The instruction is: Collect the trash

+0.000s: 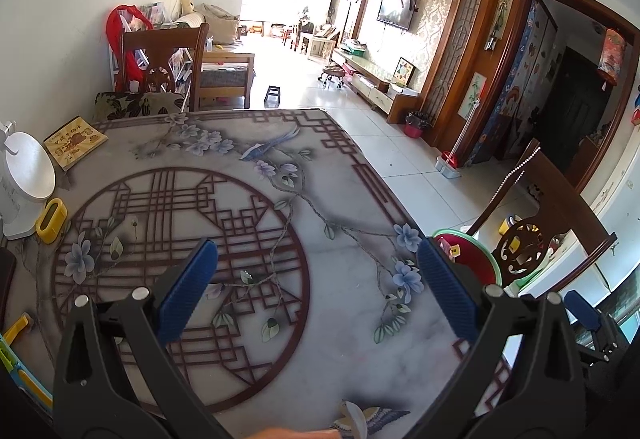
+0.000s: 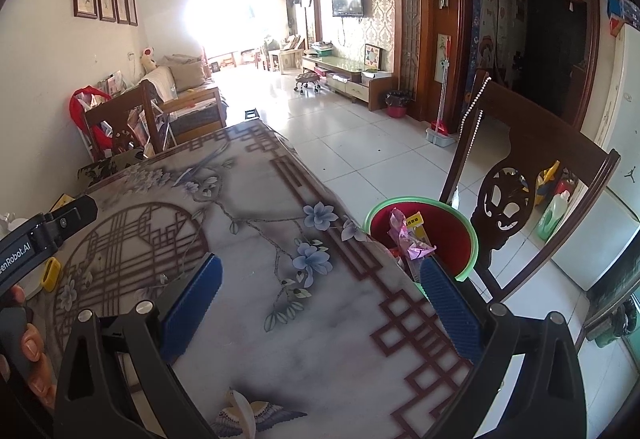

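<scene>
Left gripper (image 1: 318, 291) spread wide over the patterned table (image 1: 248, 199), empty. Right gripper (image 2: 320, 297) likewise spread, empty, straddling the table's right edge. Green-rimmed trash bin (image 2: 468, 235) just beside that edge, on the floor, holding crumpled wrappers (image 2: 408, 239). One wooden chair (image 2: 508, 199) close behind the bin; open tiled floor (image 2: 340, 143) beyond. One booklet (image 1: 75, 145), one yellow tape holder (image 1: 51, 220), one white appliance (image 1: 26, 175) along the left side.
</scene>
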The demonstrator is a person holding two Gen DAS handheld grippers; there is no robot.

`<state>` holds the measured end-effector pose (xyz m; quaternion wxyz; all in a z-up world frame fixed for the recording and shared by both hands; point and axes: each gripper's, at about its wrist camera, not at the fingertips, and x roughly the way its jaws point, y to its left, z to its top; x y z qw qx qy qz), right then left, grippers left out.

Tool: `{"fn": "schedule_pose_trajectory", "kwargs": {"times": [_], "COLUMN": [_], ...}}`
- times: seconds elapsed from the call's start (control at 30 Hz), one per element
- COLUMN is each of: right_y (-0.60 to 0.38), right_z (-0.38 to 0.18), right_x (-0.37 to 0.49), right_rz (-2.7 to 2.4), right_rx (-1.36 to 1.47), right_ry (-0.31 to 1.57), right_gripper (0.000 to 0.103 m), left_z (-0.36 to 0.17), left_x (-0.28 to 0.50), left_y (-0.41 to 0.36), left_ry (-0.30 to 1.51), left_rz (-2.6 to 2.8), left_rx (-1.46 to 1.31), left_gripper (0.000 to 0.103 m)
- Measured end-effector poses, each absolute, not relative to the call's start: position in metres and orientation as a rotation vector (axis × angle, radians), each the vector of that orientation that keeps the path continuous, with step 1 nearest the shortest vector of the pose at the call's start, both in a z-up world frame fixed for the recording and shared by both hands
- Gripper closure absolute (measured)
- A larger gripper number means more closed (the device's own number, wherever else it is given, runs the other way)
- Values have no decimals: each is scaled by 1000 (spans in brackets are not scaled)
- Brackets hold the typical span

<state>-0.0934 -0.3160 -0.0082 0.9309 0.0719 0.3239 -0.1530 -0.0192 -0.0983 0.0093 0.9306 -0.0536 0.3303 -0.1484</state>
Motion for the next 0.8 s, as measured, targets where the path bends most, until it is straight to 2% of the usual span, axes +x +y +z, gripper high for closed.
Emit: {"fn": "schedule_pose_trajectory", "kwargs": {"times": [0.5,0.63,0.8], "right_y": [-316,-308,-285], "right_z": [-29,-58,-122], "right_x": [-74,-53,-10], "right_rz": [-283,-243,-143], "right_rx": [141,92,-21], "right_ry": [733,808,926], "right_gripper": [7,7,7], "left_z": [-10,-27,-81], "left_x": [-4,7,23], "left_y": [-97,-86,-38], "left_ry": [734,756,848], "left_rz": [-291,-226,-51], "left_rx": [-118,-87,-33], "left_gripper": [5,5,5]}}
